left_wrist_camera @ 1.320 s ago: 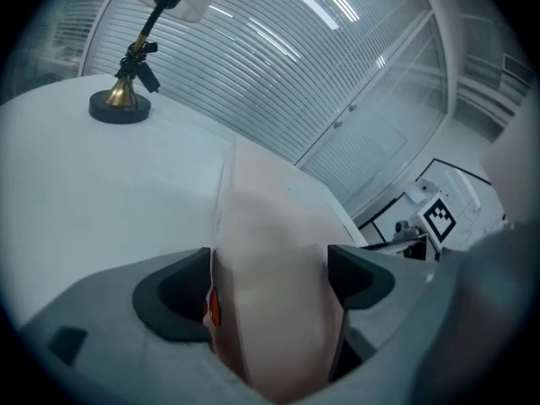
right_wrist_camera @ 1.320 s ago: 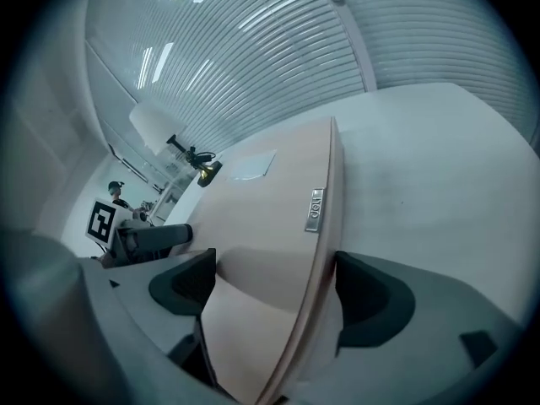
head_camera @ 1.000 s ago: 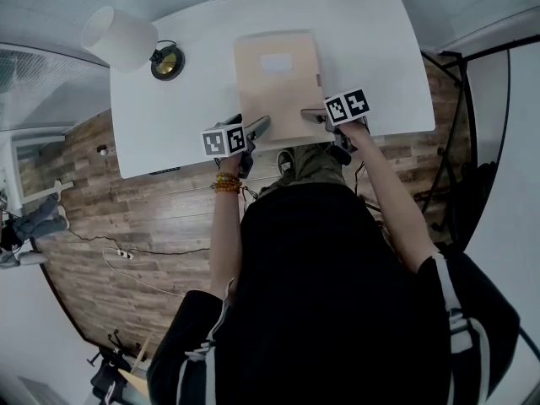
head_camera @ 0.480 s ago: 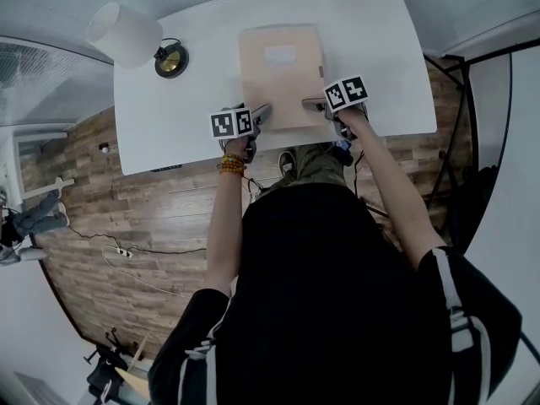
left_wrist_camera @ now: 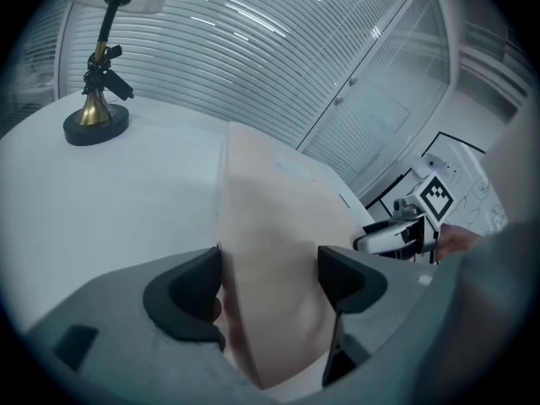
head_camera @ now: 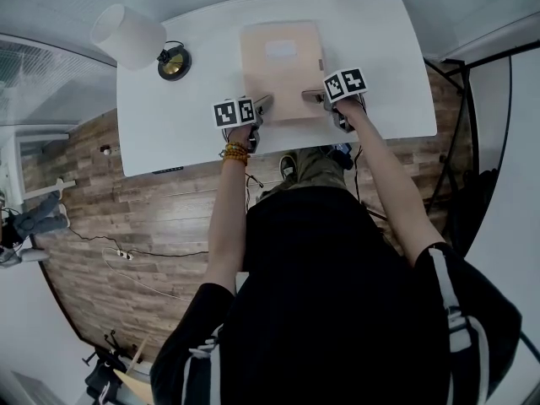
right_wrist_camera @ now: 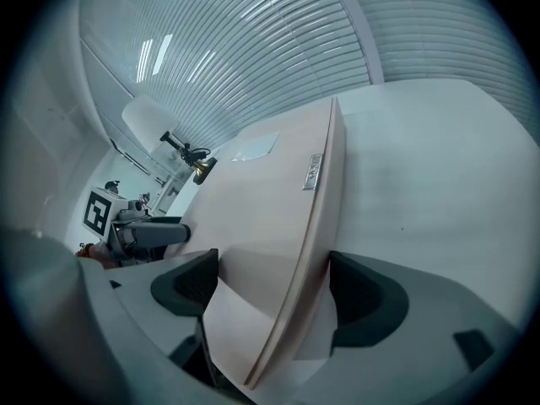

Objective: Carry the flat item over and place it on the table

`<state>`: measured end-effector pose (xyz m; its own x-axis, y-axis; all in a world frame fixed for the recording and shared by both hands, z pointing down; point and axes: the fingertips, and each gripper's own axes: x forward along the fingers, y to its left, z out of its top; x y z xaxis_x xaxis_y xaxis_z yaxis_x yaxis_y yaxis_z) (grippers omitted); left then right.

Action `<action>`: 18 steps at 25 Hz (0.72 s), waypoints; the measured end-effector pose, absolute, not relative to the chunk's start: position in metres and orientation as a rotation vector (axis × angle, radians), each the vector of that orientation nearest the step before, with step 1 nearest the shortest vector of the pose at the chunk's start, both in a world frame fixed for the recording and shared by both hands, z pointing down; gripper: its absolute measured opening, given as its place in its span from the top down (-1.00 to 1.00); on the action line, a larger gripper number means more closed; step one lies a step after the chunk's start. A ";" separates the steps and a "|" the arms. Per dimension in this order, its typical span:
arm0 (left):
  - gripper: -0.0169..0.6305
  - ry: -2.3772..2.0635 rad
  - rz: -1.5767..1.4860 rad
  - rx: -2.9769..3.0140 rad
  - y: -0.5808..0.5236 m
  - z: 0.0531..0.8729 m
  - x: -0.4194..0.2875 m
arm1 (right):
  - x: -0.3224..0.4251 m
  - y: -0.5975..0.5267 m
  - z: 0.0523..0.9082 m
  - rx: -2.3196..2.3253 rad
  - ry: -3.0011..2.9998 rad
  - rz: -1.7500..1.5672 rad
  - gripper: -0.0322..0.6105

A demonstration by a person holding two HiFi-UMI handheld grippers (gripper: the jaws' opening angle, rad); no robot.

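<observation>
A flat beige folder with a pale label lies on the white table, its near edge close to the table's front edge. My left gripper is at the folder's near left corner. In the left gripper view the folder runs between the jaws of this gripper, with a gap on the right side. My right gripper is at the near right corner. There the folder's thin edge passes between the jaws of the gripper, which stand much wider than it.
A lamp with a white shade and a brass base stands at the table's back left. Wooden floor with cables lies below the front edge. A black stand is at the right of the table.
The folder and both grippers have moved away from the person, farther onto the table. The lamp has not moved.
</observation>
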<state>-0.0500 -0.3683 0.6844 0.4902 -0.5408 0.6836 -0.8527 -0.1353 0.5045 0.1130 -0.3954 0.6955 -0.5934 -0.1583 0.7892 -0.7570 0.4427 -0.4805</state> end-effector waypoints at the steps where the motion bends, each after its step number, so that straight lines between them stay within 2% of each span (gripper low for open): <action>1: -0.19 -1.176 0.423 1.808 -0.370 0.684 -0.050 | 0.112 -0.397 0.696 0.765 -2.022 1.140 -0.37; 18: -0.17 -1.181 0.387 1.809 -0.372 0.683 -0.050 | 0.116 -0.394 0.698 0.823 -2.069 1.261 -0.37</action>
<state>-0.0505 -0.3723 0.6831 0.4921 -0.5595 0.6670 -0.8458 -0.1258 0.5185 0.1157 -0.3945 0.6983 -0.6453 -0.2063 0.7355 -0.7482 0.3648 -0.5541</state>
